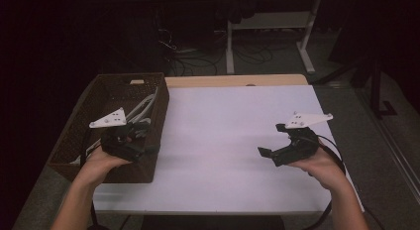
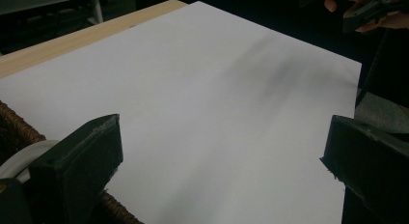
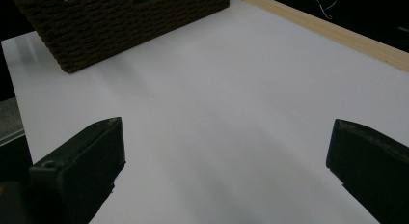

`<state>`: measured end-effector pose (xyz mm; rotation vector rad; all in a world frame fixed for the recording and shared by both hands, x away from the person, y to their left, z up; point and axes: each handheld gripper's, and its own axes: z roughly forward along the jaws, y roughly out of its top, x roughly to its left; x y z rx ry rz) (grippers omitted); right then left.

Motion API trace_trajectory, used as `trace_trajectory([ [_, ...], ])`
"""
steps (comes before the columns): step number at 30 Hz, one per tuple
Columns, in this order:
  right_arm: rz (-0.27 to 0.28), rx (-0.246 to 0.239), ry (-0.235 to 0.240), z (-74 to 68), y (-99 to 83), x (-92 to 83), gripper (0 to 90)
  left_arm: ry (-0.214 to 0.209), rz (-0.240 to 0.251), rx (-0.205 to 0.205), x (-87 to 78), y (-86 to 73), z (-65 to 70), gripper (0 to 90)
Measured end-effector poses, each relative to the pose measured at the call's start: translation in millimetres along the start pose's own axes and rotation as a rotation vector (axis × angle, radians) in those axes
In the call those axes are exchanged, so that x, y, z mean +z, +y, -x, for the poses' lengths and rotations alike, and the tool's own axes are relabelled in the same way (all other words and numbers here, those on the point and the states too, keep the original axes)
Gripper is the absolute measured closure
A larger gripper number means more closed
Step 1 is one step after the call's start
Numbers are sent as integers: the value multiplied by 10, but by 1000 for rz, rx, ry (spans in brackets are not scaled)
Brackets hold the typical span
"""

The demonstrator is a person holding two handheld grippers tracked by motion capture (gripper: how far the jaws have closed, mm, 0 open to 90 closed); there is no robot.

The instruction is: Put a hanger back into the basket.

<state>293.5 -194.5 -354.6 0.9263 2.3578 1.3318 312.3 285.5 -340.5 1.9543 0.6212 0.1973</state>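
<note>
A: The room around the table is sitting in the dark, with tangled cables and pale desk legs showing at the back. What is covering the table (image 1: 233,80)?

B: A white sheet (image 1: 233,141) is lying over most of the wooden top, leaving a strip of wood bare along the far edge.

A: And at the left?

B: A dark woven basket (image 1: 106,93) is standing on the left end of the sheet. White cables (image 1: 143,107) are lying inside it, against its right wall.

A: Where is the left gripper (image 1: 136,138) sitting?

B: It is hovering over the near right corner of the basket, with the person's left hand (image 1: 99,163) wrapped round its body. In the left gripper view its jaws are standing wide apart, with bare sheet between them. The left jaw is hanging just above the basket's rim (image 2: 19,125) and a white cable (image 2: 21,156), but the pads are pressing on nothing.

A: Is it touching that cable?

B: I cannot tell; the jaw is hiding the spot.

A: And the right gripper (image 1: 270,153)?

B: It is hanging above the right part of the sheet, well apart from the basket, in the person's right hand (image 1: 322,168). Its jaws are also spread wide, holding nothing, and pointing toward the basket (image 3: 125,26) across the sheet.
</note>
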Motion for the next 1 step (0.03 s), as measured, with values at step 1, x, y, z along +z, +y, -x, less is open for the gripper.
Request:
trace_trajectory([
  [1,0,-1,1,4,-10,7,0,-2,6,4,0,3,14,1],
])
